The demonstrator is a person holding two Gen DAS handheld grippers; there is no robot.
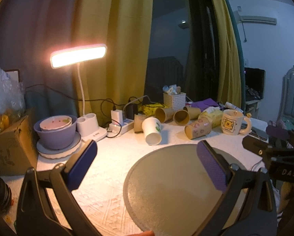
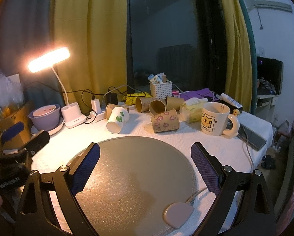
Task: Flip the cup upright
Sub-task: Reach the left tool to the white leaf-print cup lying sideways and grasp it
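Several paper cups lie on their sides at the back of the table: a white cup with a green print (image 1: 152,130) (image 2: 117,119), a brown cup with pink flowers (image 1: 198,127) (image 2: 165,120), and plain brown cups (image 1: 181,116) (image 2: 157,106) behind them. A cream bear mug (image 1: 233,122) (image 2: 215,119) stands upright at the right. My left gripper (image 1: 147,153) is open and empty over the round grey mat (image 1: 166,186). My right gripper (image 2: 145,155) is open and empty over the same mat (image 2: 137,167). Both hover well short of the cups.
A lit desk lamp (image 1: 79,56) (image 2: 48,59) stands at the back left, beside stacked purple bowls (image 1: 56,131) (image 2: 45,116) and a power strip (image 1: 121,125). A white basket (image 2: 161,89), a tissue pack (image 2: 192,111), a phone (image 2: 252,135) and a pink spoon (image 2: 178,214) are also there.
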